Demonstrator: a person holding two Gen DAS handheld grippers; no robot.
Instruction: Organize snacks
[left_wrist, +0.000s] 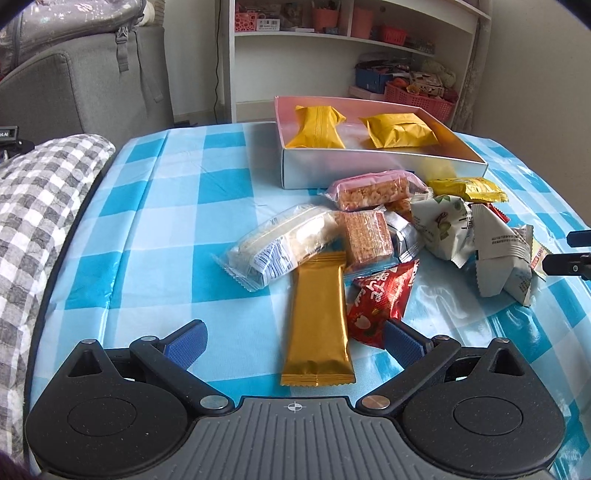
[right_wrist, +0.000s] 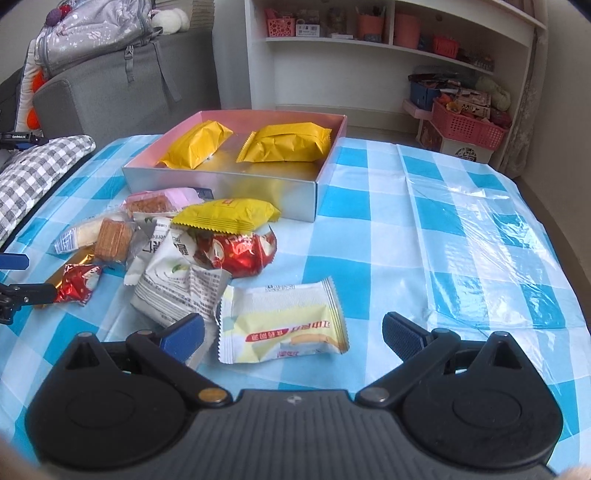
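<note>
Left gripper (left_wrist: 293, 341): fingers spread wide, gripping nothing, low over the desk (left_wrist: 173, 221) with the near half of the gold bar wrapper (left_wrist: 317, 325) lying between them

Right gripper (right_wrist: 293, 334): fingers likewise wide apart and empty – the white-and-yellow packet (right_wrist: 282, 325) lies flat between them, closer to the left finger

Box (left_wrist: 384, 171): open, silver-walled with a pink inside, at the far side of the desk; holds 2 yellow packets – one (left_wrist: 317, 127) on the left, one (left_wrist: 400, 131) on the right, apart from each other

Snack pile: heaped just in front of the box, on the blue-and-white checked cloth

Pile contents: clear-wrapped white cake (left_wrist: 280, 245) lying slantwise, square brown wafer (left_wrist: 365, 236) touching its right end, pink-wrapped rice bar (left_wrist: 376, 190) just behind, yellow pouch (left_wrist: 467, 189) near the box's front wall, crumpled white bags (left_wrist: 491, 247) to the right, small red packet (left_wrist: 380, 301) touching the gold bar's right edge

Larger red packet (right_wrist: 236, 253): wedged under the yellow pouch, seen from the right wrist camera

Surroundings: grey checked cushion (left_wrist: 40, 206) at the desk's left edge, white shelf unit (left_wrist: 351, 40) behind, pink basket (right_wrist: 467, 127) on the floor
</note>
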